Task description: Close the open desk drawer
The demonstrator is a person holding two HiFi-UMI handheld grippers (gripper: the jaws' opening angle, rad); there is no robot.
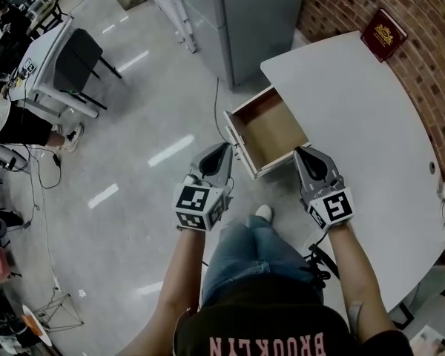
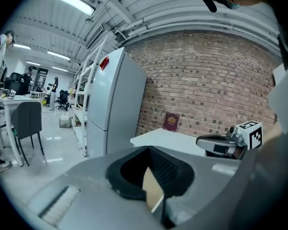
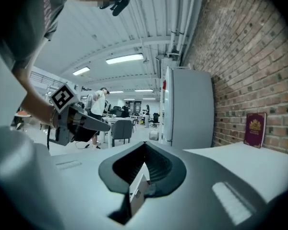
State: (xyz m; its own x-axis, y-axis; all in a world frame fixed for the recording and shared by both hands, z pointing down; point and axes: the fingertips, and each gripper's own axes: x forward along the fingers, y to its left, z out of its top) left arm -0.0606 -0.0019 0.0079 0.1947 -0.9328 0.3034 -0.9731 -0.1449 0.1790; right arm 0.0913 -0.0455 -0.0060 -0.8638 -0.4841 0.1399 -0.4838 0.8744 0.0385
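Observation:
The open drawer (image 1: 271,132) sticks out of the white desk (image 1: 363,102) toward me, its wooden inside bare. My left gripper (image 1: 221,150) is shut and hangs just off the left end of the drawer's white front panel (image 1: 242,153). Also shut, my right gripper (image 1: 301,153) points at the drawer's right side by the desk edge. In the left gripper view a sliver of the tan drawer (image 2: 151,189) shows past the closed jaws, with the right gripper (image 2: 220,144) off to the right. The right gripper view shows the white drawer front (image 3: 136,191) past its jaws.
A tall grey cabinet (image 1: 252,21) stands just beyond the drawer. A red book (image 1: 384,34) leans on the brick wall at the desk's far corner. A dark chair (image 1: 78,58) and a white table stand at the far left. My legs and shoe (image 1: 262,213) are below the drawer.

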